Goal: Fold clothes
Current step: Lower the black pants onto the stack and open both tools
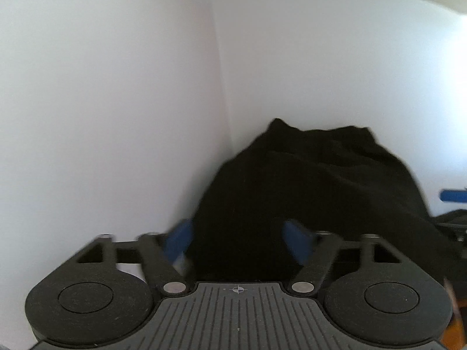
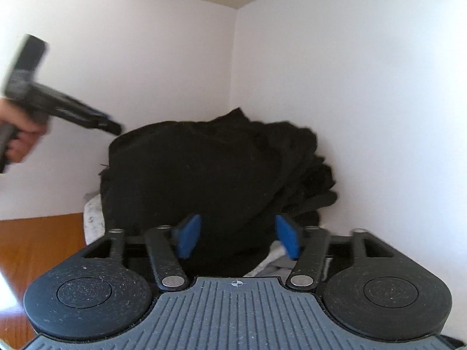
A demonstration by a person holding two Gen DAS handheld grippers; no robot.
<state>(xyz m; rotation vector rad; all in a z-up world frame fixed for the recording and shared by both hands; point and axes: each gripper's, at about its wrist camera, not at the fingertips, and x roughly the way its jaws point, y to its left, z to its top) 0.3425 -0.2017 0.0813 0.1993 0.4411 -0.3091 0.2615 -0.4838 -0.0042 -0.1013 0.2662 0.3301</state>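
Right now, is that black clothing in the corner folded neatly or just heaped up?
Heaped up. The black clothing sits as a rumpled mound against the white walls, with creased, uneven edges and no flat, squared layers visible.

black right gripper [image 2: 238, 234] with blue pads [image 2: 188, 234], ribbed grey deck, silver pivot screws, 2 round caps

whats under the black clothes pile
A grey-white cloth pokes out beneath the black pile at its left and front edges. How far it extends underneath is covered.
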